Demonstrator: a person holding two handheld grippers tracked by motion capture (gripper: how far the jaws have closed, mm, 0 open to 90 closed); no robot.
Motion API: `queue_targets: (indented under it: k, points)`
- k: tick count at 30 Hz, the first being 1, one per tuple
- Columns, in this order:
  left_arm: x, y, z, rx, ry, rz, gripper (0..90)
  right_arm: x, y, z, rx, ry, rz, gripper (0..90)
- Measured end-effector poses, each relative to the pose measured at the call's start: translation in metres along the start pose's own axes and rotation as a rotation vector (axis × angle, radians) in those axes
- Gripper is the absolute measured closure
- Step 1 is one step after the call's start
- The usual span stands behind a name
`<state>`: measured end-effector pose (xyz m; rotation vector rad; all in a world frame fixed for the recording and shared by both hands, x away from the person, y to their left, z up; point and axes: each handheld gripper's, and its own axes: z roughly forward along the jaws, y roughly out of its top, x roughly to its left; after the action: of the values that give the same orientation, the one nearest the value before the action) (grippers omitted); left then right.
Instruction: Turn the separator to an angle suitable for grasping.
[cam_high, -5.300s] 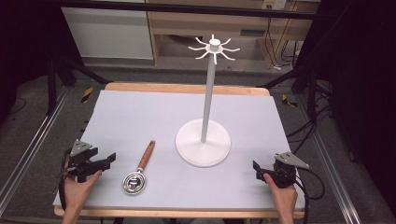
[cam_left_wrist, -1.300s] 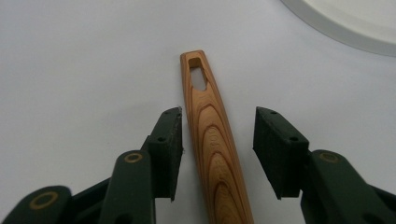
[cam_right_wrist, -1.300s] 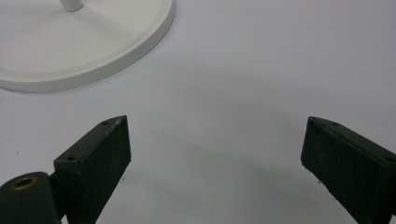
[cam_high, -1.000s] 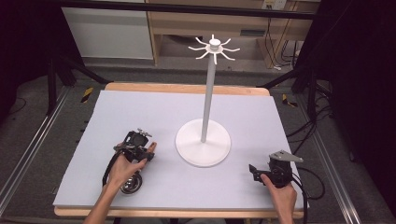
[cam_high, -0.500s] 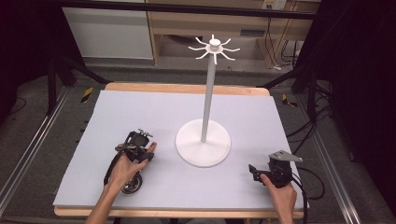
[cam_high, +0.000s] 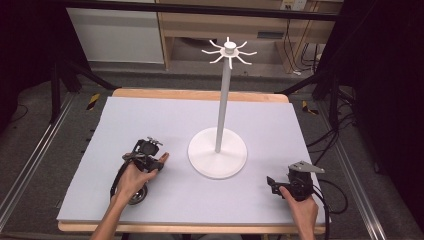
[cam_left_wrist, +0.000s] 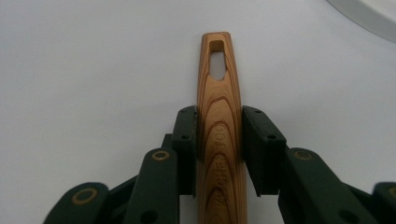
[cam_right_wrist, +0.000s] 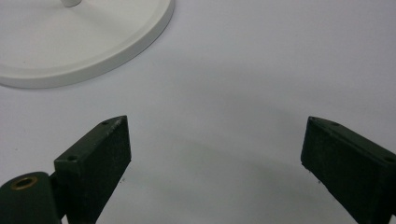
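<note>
Okay, one light-grey-topped bench with a wooden rim, and on it one white metal stand: one round flat base, one upright pole, one crown of short prongs at the top. One utensil with a striped wooden handle lies flat on the bench left of the stand base; the handle has one slot hole near its tip and stamped lettering along it, too blurred to read. One round metal head of the utensil shows in the high view at the near end, partly under the person's left forearm.

Two tongs, one per hand. Left tongs sit just left of the stand base, near it but apart. In the left gripper view the left tongs have both black pads pressed on the two sides of the wooden handle, about mid-length, with the slotted tip sticking out past the pads. The jaws have just been closing, and the handle is between them; the grip is on. The handle looks flat on the bench.

Right tongs rest at the near right of the bench, well apart from the utensil and off to the right of the stand base. In the right gripper view the right tongs stand wide apart with only bare bench between the two pads, holding nothing; one edge of the stand base shows at upper left.
</note>
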<state>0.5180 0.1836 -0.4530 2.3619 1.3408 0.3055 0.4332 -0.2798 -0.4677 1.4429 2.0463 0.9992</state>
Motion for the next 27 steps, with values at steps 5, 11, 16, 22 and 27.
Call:
queue_targets:
  k: [5,11,16,22,27]
  points:
    - [-0.002,0.002,0.000,0.014,0.010,0.005,67.4,0.000,0.000,0.000,0.002,0.003,0.005,8.9]
    - [-0.001,0.002,0.000,0.016,0.003,0.017,67.6,-0.001,0.000,0.000,0.000,0.002,0.003,8.9]
    - [-0.002,0.000,-0.002,0.006,-0.002,0.031,67.6,-0.001,0.000,0.000,-0.001,0.003,0.007,8.9]
    - [-0.003,-0.002,-0.009,-0.014,-0.011,0.042,67.7,-0.001,0.000,0.000,0.000,0.003,0.012,8.9]
    - [-0.002,-0.005,-0.018,-0.057,-0.016,0.039,67.7,-0.001,0.000,0.000,0.000,0.003,0.012,8.9]
